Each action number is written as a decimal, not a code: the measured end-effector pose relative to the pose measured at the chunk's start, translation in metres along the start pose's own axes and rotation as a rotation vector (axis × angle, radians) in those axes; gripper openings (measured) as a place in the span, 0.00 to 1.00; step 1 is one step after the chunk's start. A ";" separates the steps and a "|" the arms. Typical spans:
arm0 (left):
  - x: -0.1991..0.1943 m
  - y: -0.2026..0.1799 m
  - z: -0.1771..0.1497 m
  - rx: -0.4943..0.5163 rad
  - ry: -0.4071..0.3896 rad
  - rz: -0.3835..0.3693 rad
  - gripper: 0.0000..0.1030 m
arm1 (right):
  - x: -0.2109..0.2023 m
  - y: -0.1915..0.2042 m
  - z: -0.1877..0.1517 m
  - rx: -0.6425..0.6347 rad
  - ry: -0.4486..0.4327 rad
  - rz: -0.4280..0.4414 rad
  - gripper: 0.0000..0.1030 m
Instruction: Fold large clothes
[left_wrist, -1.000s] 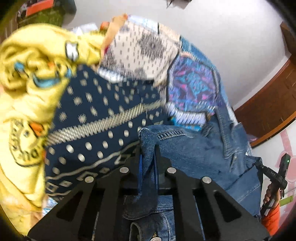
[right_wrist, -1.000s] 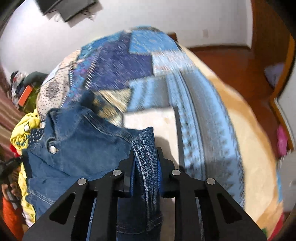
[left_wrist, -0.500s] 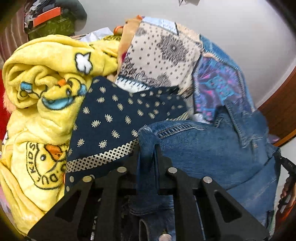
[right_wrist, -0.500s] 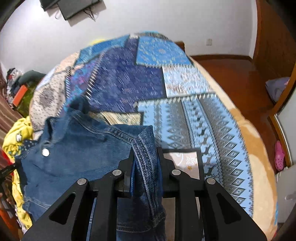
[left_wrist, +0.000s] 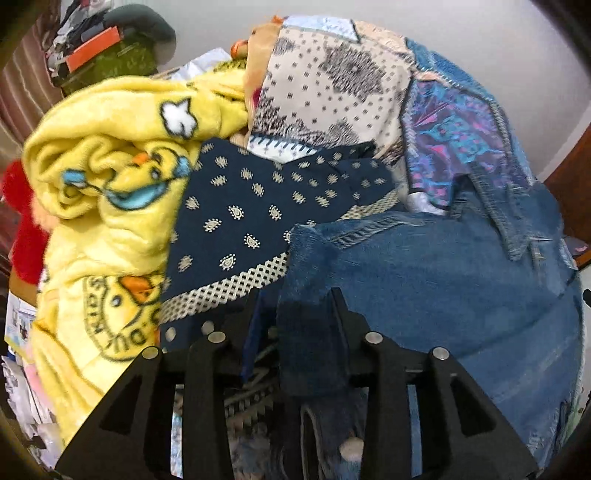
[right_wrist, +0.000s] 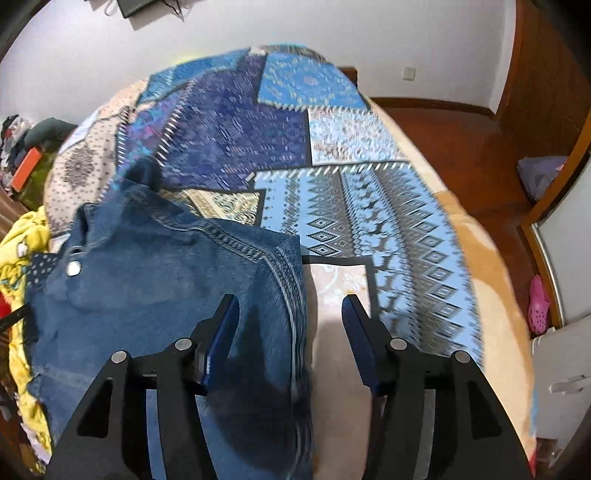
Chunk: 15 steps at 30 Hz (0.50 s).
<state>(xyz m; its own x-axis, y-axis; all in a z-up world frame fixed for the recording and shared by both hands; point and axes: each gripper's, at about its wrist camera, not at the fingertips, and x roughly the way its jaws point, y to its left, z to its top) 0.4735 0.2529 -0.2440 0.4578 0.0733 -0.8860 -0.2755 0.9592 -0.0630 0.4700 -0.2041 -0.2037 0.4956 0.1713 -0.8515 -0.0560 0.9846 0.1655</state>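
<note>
Both my grippers have just been opening. My right gripper (right_wrist: 291, 325) has its jaws well apart; the edge of the blue denim jacket (right_wrist: 155, 284) lies between them, against the left pad only, so nothing is pinched. My left gripper (left_wrist: 295, 317) is parted less: a denim fold sits in the gap, against the right finger, with daylight on the other side, so I judge that released too, though blur makes contact hard to call.

The jacket lies on the blue patchwork bedspread (right_wrist: 280, 122), partly over the navy cloth with cream dots (left_wrist: 255, 214), close beside the yellow duck-print fleece blanket (left_wrist: 110, 166).

Risks, as I judge them:
- Left fold may snag on the pad when I pull back and drag the fold open.
- Jacket sits partly on the navy cloth, uneven base, so the fold may slump or slide toward the yellow pile.
- A regrasp on that side could catch navy cloth along with denim.
- Right edge hangs near the fingers; pulling out at an angle could flip the hem.
</note>
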 end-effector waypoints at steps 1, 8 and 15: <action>-0.014 -0.001 -0.002 0.000 -0.010 -0.020 0.33 | -0.014 0.001 -0.002 -0.006 -0.010 0.001 0.61; -0.093 -0.018 -0.025 0.061 -0.104 -0.043 0.46 | -0.098 0.018 -0.021 -0.077 -0.121 0.015 0.70; -0.166 -0.030 -0.076 0.157 -0.175 -0.082 0.62 | -0.177 0.047 -0.067 -0.219 -0.260 -0.008 0.83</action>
<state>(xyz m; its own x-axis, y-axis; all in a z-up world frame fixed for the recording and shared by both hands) 0.3416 0.1916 -0.1299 0.6168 0.0264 -0.7867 -0.1025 0.9936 -0.0470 0.3211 -0.1858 -0.0786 0.6994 0.1766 -0.6926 -0.2218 0.9748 0.0245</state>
